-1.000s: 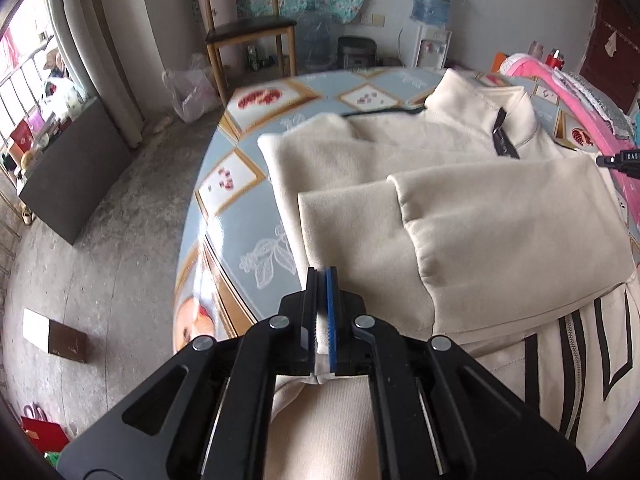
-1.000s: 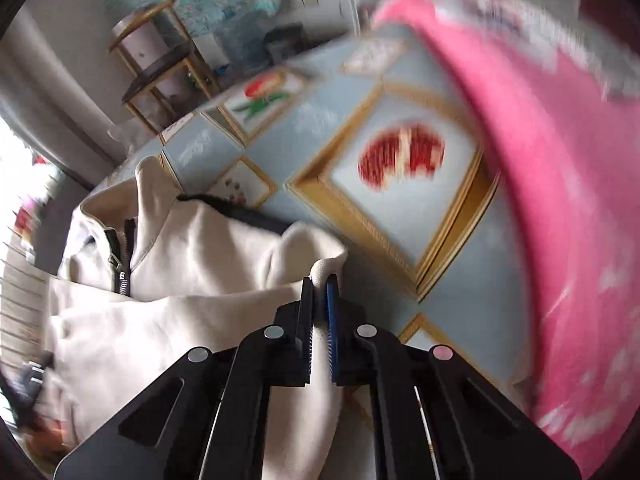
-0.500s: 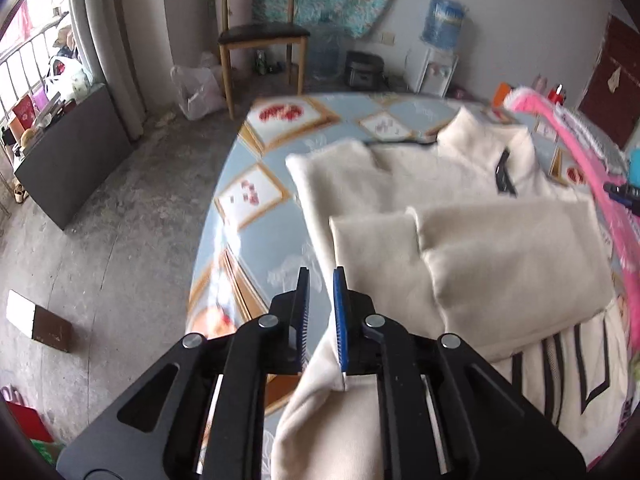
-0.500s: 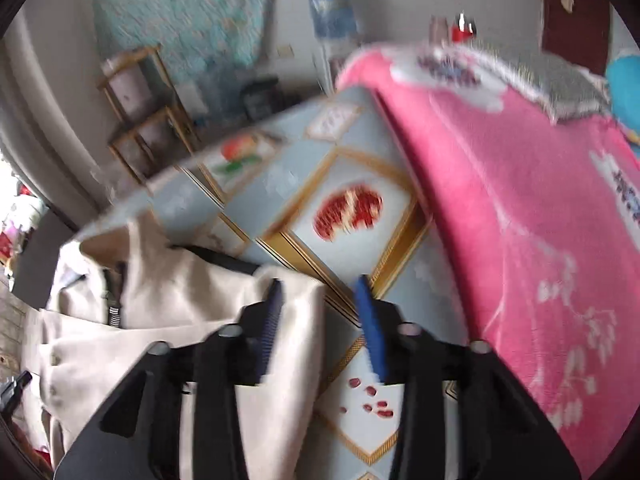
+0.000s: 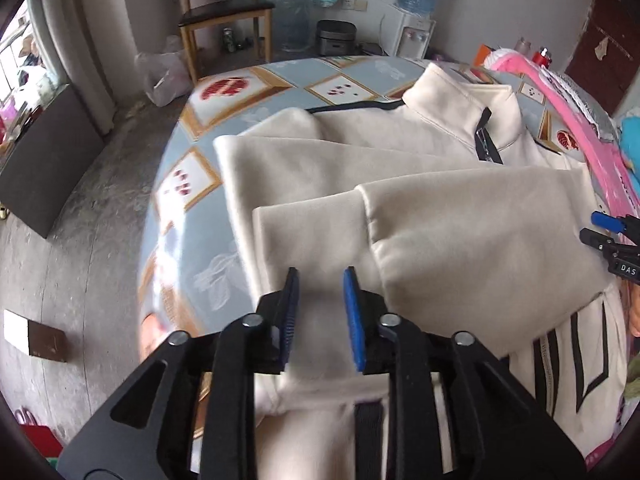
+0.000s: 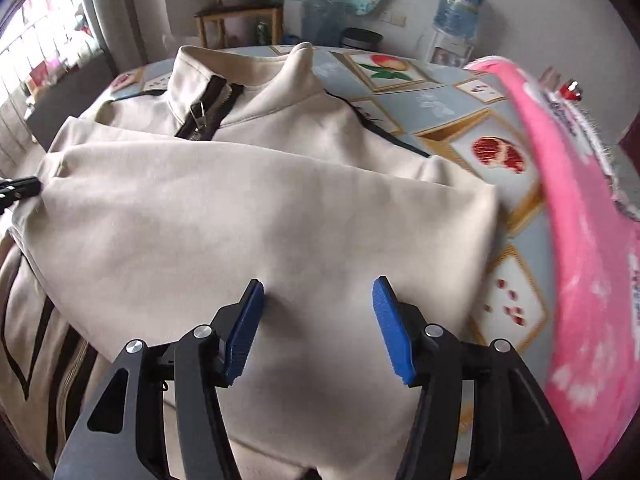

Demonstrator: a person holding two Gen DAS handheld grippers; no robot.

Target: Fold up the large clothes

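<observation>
- The cream fleece zip-up jacket with black trim (image 5: 400, 184) lies spread on a round table under a pale-blue cloth printed with gold-framed fruit panels (image 5: 192, 176); in the left wrist view both sleeves are folded across its chest, the upper one (image 5: 472, 240) overlapping the lower.
- The left gripper (image 5: 320, 312) hangs over the near sleeve, its blue-padded fingers (image 5: 354, 320) parted a moderate way with only cloth visible beneath the gap; it grips nothing.
- At the right edge of that view the tips of the right gripper (image 5: 600, 226) show beside the jacket's side, with a pink blanket (image 5: 576, 120) just beyond.
- Past the table stand a wooden chair with a dark seat (image 5: 224, 12) and a white water dispenser with a blue bottle (image 5: 416, 0).
- In the right wrist view the jacket (image 6: 256, 216) fills the middle, its standing collar (image 6: 240, 68) and black zip at the far side, folded sleeve lying flat on top.
- The right gripper (image 6: 318, 320) sits above that sleeve with blue fingers (image 6: 390, 332) spread wide, holding nothing; whether they touch the fabric I cannot tell.
- The pink blanket (image 6: 580, 240) runs along the right, blurred, and the left gripper's black tip (image 6: 18, 190) shows at the left edge, against the sleeve's end.
</observation>
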